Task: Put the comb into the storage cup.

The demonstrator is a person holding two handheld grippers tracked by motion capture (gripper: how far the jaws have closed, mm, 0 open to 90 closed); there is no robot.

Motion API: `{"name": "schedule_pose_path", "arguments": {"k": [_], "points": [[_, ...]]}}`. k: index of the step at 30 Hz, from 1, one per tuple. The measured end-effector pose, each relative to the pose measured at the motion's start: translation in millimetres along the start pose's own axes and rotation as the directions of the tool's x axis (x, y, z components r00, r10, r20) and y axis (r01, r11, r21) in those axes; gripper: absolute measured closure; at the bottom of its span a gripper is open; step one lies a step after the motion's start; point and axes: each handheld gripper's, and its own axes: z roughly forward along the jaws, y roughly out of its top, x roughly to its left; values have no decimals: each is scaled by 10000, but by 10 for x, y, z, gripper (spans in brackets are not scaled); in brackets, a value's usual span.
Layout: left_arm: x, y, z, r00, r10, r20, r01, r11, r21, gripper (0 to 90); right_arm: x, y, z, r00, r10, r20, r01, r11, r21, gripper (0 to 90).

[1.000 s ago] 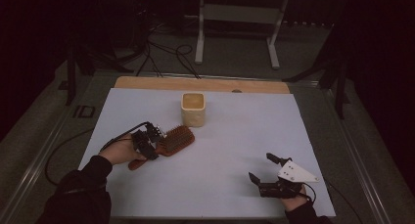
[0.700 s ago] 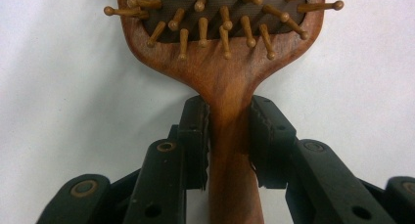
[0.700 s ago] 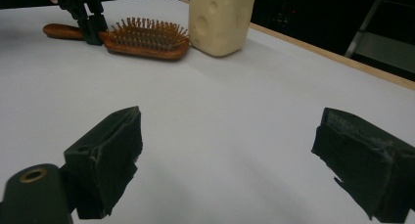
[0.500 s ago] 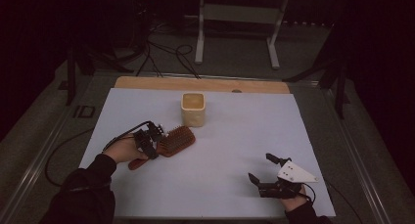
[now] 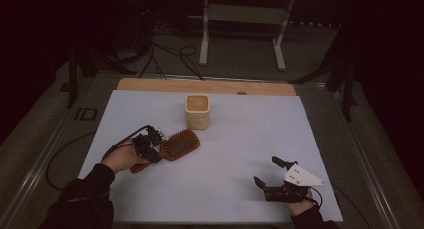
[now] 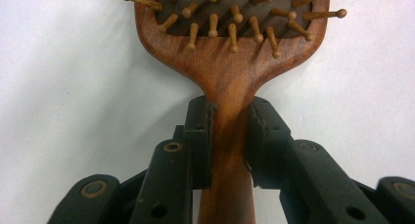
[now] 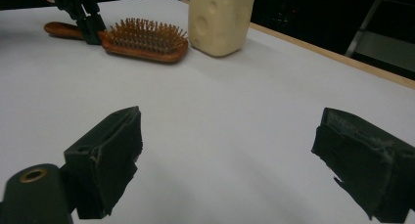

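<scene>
So, left gripper clamped tight on brush handle, flat on white table, bristles up, just near cream cup. Over right, right gripper resting wide open, nothing between.

No legible text, labels, brands or numbers anywhere: not on brush, cup, tongs or tabletop.

The hairbrush lies on the table, left of centre, bristles up, just in front of the cup. The left gripper sits at its handle; the right gripper stands well apart, near the table's front right corner.
</scene>
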Motion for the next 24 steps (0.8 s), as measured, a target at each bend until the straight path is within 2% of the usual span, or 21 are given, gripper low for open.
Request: {"name": "schedule_pose_path", "arguments": {"k": [9, 10, 11, 15, 16, 17, 24], "points": [[-99, -75, -17, 9998, 128, -137, -134, 9989, -452, 736, -3, 2, -1, 10000, 41, 2, -41, 10000, -41, 100], [-107, -79, -22, 9999, 8, -122, -15, 9987, -510, 736, -2, 2, -1, 10000, 21, 4, -21, 10000, -37, 101], [-114, -84, -31, 9999, 90, -71, -93, 9986, -522, 736, -3, 1, 0, 10000, 18, 9, -18, 10000, -13, 101], [-146, -96, -58, 10000, 6, -72, -12, 9967, -814, 735, -2, 1, 2, 10000, 27, 1, -27, 10000, -15, 100], [-156, -98, -69, 9999, 53, -138, -66, 9956, -938, 735, -1, 0, 3, 10000, 44, -13, -44, 10000, 8, 101], [-155, -98, -82, 9999, -68, -107, 56, 9945, -1045, 735, -4, 0, 5, 10000, 41, -9, -41, 10000, 5, 101], [-218, -83, -173, 9999, 50, -97, -66, 9855, -1695, 735, -6, 0, 4, 10000, 46, 7, -46, 10000, 24, 101]]}}
